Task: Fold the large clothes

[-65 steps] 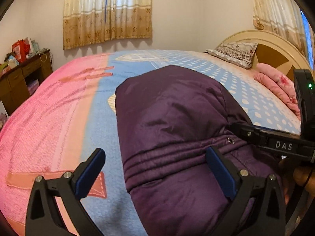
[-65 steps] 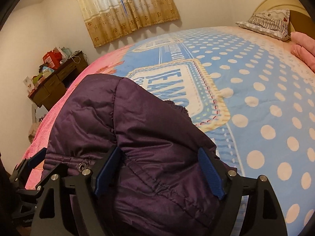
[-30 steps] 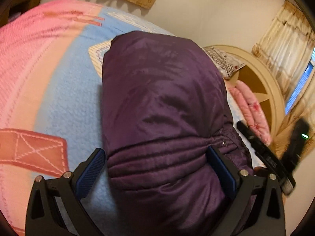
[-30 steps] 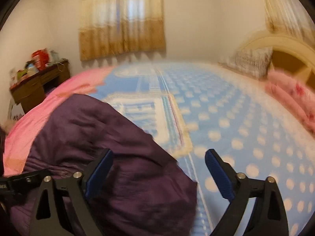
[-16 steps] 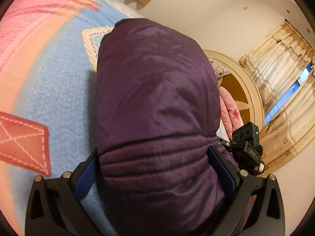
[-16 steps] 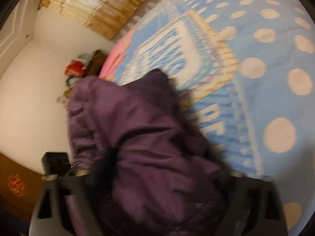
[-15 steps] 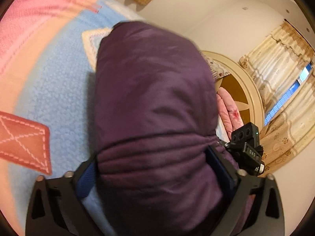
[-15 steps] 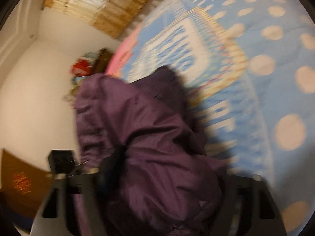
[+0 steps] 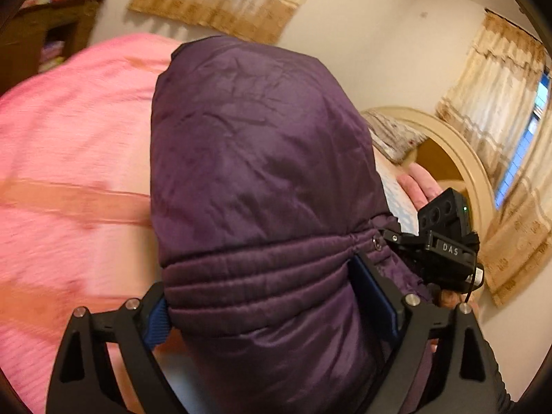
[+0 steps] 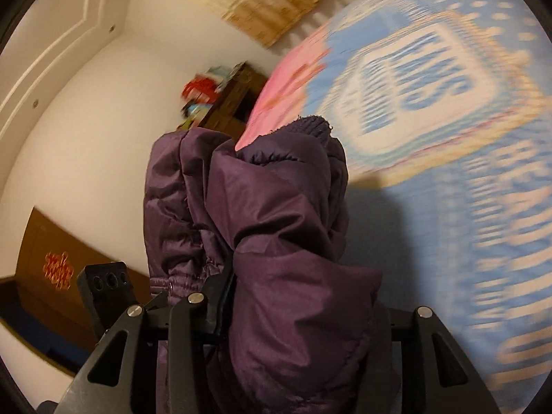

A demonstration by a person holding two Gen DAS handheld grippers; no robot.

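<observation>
Gripping a bunched purple padded jacket from both sides above the pink-and-blue bedspread, left gripper jaws just narrowed, hugging its gathered hem, right gripper jaws just closing, clamped on a thick fold

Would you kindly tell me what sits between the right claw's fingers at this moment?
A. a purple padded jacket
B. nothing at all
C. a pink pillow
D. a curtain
A: in the right wrist view the right claw has closed its fingers onto a fold of the purple jacket.
</observation>
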